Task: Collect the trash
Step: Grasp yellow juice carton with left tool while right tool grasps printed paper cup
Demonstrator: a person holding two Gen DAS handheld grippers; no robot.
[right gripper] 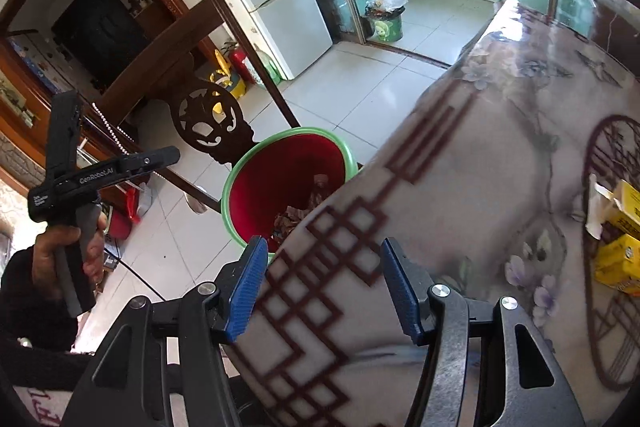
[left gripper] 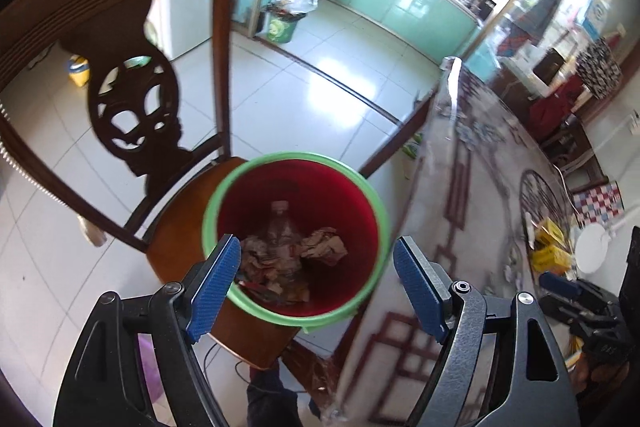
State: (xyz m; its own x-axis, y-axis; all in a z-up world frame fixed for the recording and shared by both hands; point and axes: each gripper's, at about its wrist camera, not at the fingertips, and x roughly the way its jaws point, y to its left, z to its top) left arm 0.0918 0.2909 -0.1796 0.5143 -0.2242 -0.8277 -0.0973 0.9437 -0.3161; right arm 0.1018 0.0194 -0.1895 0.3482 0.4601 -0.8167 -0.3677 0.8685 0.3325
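**Crumpled paper and plastic: light, soft trash**

Red bin on the chair holds paper wads and 1 bottle. Yellow cartons remain on the worktop: light, crushable; grip across flat sides. Left claw and right claw spread, empty.

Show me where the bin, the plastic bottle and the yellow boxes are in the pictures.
bin (left gripper: 378,203): left wrist view, on its green rim, right side.
plastic bottle (left gripper: 282,227): left wrist view, on its clear body, inside the bin.
yellow boxes (right gripper: 618,263): right wrist view, on the front of the lower box, on the table.
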